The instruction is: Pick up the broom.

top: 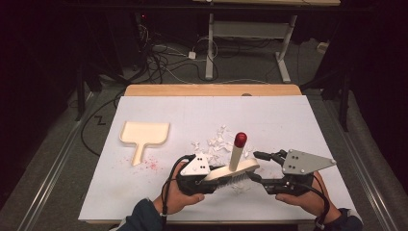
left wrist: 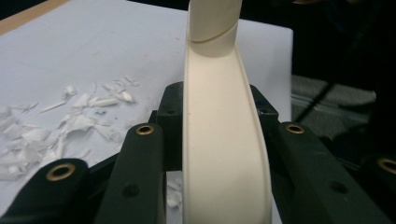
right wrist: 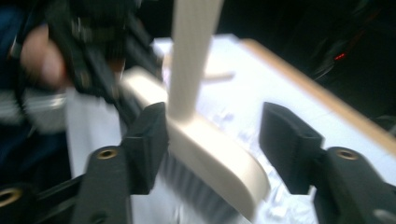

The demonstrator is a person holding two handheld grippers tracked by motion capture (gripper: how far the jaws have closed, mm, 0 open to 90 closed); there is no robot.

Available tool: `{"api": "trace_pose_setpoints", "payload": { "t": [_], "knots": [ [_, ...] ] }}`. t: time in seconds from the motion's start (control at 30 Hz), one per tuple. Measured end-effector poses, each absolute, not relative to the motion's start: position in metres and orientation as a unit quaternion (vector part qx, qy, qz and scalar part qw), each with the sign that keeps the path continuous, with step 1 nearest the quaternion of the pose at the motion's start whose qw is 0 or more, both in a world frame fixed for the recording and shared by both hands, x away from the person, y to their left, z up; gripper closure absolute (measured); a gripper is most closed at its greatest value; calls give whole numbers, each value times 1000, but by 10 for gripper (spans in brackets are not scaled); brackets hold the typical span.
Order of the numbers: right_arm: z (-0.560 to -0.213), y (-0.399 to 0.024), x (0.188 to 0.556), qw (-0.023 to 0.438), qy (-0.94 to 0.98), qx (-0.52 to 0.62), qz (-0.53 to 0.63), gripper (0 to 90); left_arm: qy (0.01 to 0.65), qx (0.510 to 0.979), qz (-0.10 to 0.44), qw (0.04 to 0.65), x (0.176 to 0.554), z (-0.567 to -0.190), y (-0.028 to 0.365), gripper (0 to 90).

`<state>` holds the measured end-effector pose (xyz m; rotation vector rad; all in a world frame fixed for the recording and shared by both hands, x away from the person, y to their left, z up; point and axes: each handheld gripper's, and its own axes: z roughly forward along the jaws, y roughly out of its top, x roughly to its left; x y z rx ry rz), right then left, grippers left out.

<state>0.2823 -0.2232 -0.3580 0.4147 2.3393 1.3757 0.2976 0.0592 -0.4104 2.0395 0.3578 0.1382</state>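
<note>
The brush [top: 233, 169] lies low over the worktop [top: 288, 120], its long head running sideways between both hands. The left claw [top: 217, 179] pinches one end of the head. The right claw [top: 256, 167] is spread around the other end, not squeezing. The paper bits [top: 216, 143] lie just behind, with the dustpan [top: 144, 134] farther left.

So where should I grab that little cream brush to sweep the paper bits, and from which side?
Take the brush by its long cream back, pinched across the narrow width from its end, as the left gripper does. The upright handle leaves that end free.
</note>
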Motion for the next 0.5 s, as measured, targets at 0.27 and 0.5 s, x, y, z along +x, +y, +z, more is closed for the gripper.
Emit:
{"api": "trace_pose_setpoints", "payload": {
  "t": [0.27, 0.5],
  "knots": [
    [-390, -207, 291, 87, 891, 67, 440, 406, 37, 878, 30, 477, 286, -403, 58, 639],
    [-403, -195, 288, 45, 901, 36, 430, 669, 26, 873, 21, 486, 287, -403, 61, 588]
  ]
}}
